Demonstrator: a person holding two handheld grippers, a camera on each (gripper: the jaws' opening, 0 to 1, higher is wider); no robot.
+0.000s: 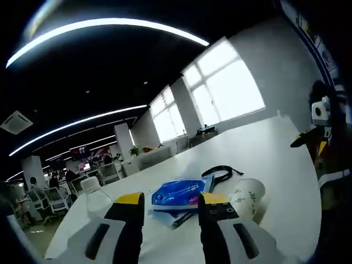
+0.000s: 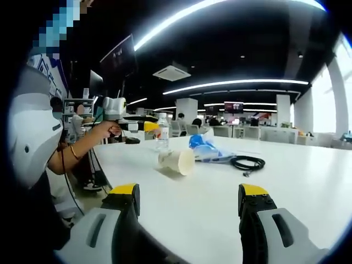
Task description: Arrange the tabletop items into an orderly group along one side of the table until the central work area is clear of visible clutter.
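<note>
Open-plan office around a white table, seen from two low angles.

In the left gripper view, large bright windows (image 1: 228,88) fill the white far wall, and long curved strip lights (image 1: 104,25) cross a dark ceiling that also holds a square air vent (image 1: 16,122). Office chairs (image 1: 52,198) stand at the far left, near distant desks. In the right gripper view, a person in a white shirt (image 2: 33,137) sits at the left edge. Behind them is a shelf rack (image 2: 74,113) and a dark wall screen (image 2: 118,58). A ceiling air unit (image 2: 173,71) hangs between light strips. A white column (image 2: 187,110) and a lit monitor (image 2: 234,106) stand far back.
</note>
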